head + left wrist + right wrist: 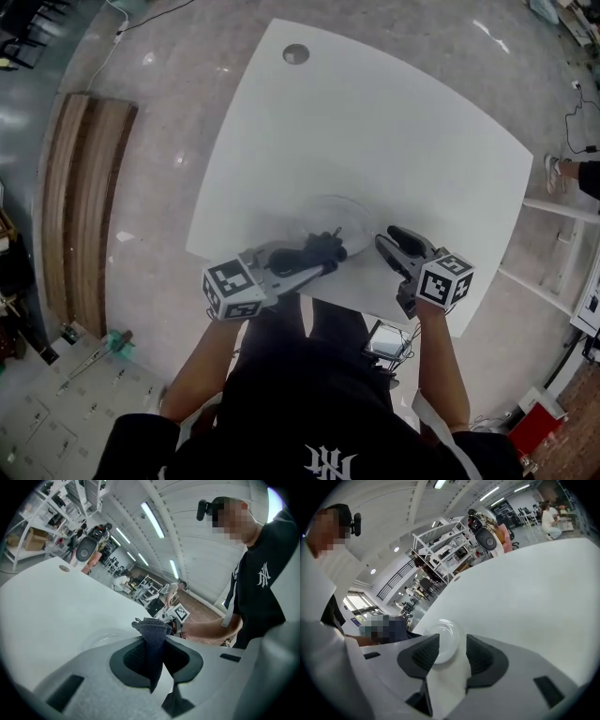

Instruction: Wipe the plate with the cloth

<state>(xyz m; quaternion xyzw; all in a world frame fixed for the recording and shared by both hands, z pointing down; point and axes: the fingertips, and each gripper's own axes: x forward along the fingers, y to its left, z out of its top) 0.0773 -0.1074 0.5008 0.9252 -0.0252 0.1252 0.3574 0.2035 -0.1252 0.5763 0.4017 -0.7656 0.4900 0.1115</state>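
Plate [330, 214] looks hard, slippery, easy to break; hold its rim; left claw [326, 253] pinches the soft cloth [152, 632]; right claw [450, 651] open.

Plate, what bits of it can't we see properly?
Head view: near edge of the plate lies under the cloth and left gripper.
Left gripper view: plate pale against the white table, rim barely traceable.
Right gripper view: the right gripper covers its left part.
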